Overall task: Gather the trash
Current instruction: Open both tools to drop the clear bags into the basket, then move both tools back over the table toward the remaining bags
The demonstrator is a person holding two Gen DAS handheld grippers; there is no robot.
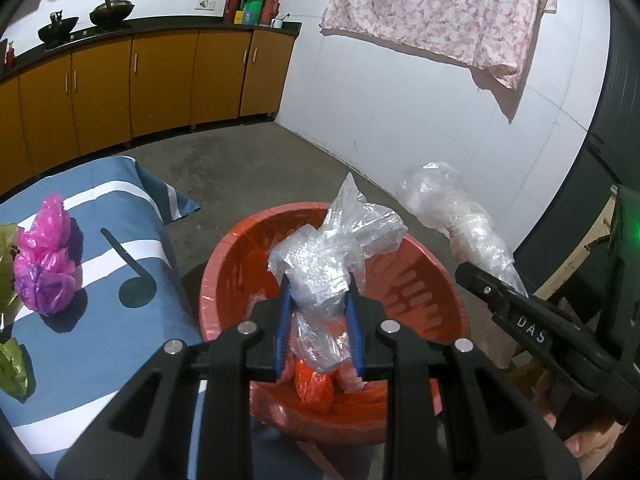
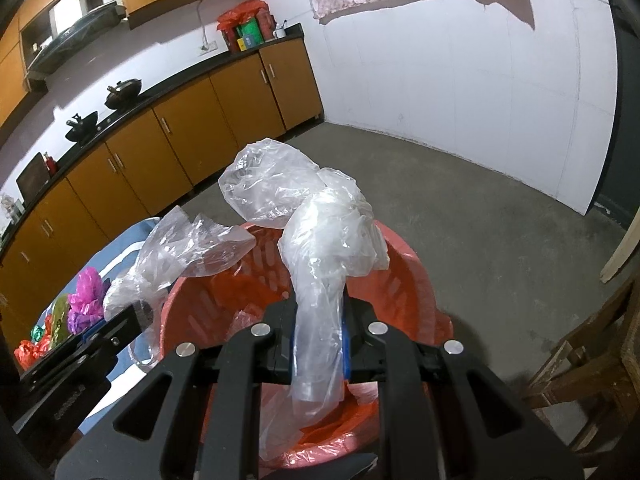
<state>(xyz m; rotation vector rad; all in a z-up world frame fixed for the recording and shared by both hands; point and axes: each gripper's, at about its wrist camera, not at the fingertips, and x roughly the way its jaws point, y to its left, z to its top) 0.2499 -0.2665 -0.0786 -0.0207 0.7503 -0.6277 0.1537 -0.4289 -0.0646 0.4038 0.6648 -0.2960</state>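
Observation:
My left gripper (image 1: 319,292) is shut on a crumpled wad of clear bubble wrap (image 1: 324,256) and holds it over the red plastic basket (image 1: 224,264). My right gripper (image 2: 320,312) is shut on a clear plastic bag (image 2: 316,216) and holds it above the same basket (image 2: 412,280). In the left wrist view the right gripper (image 1: 496,280) and its bag (image 1: 448,200) show at the right. In the right wrist view the left gripper (image 2: 132,312) and its bubble wrap (image 2: 188,240) show at the left. Red plastic scraps (image 1: 312,388) lie inside the basket.
A blue cloth with white stripes and a music note (image 1: 104,264) lies left of the basket, with a pink bag (image 1: 44,264) and green wrappers (image 1: 12,368) on it. Orange cabinets (image 1: 160,80) line the far wall. A wooden chair (image 2: 588,368) stands at the right.

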